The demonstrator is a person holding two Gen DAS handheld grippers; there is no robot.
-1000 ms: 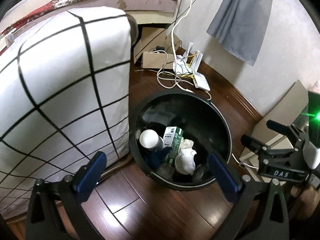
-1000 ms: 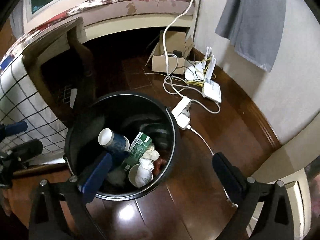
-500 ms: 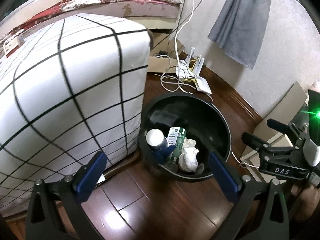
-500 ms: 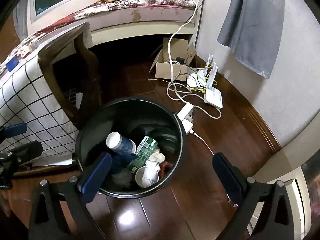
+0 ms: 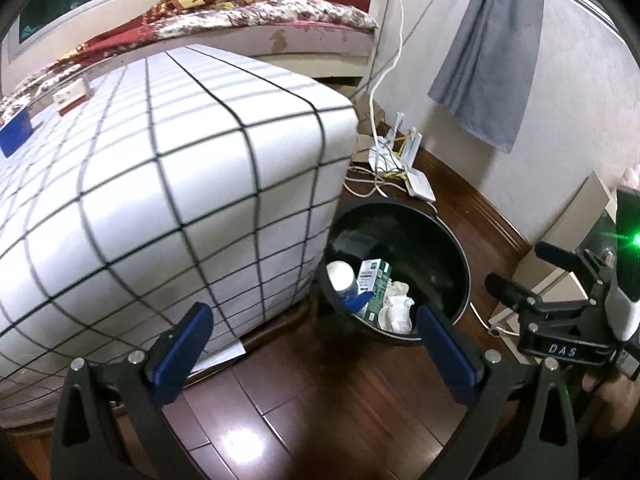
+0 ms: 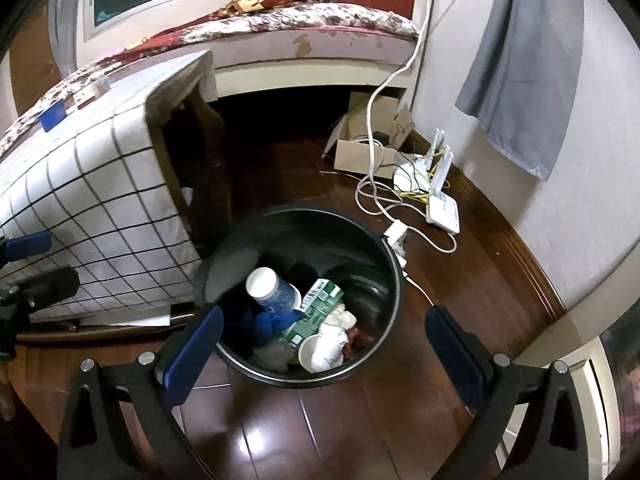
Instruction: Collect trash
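A black round trash bin [image 6: 394, 276] [image 5: 460, 248] stands on the dark wood floor beside a table draped in a white checked cloth [image 5: 160, 184] [image 6: 92, 208]. Inside lie a blue-and-white paper cup [image 6: 270, 290] [image 5: 342, 278], a green carton [image 6: 316, 314] [image 5: 372, 284] and crumpled white tissue [image 6: 330, 344] [image 5: 398, 306]. My left gripper [image 5: 316, 350] is open and empty, above the floor just short of the bin. My right gripper [image 6: 324, 354] is open and empty over the bin's near rim; the left wrist view shows it at the right edge [image 5: 532, 276].
On the tabletop sit a blue box [image 5: 16, 134] and a small white-and-red box [image 5: 72, 96]. A router [image 6: 440, 206], white cables [image 6: 380, 200] and a cardboard box [image 6: 368, 148] lie by the wall. A grey cloth [image 6: 520, 68] hangs on the wall. A bed [image 6: 300, 28] fills the back.
Both grippers have risen and drawn back from the bin, which now looks smaller. The left view has swung left, so the tabletop fills more of it. Both stay open.
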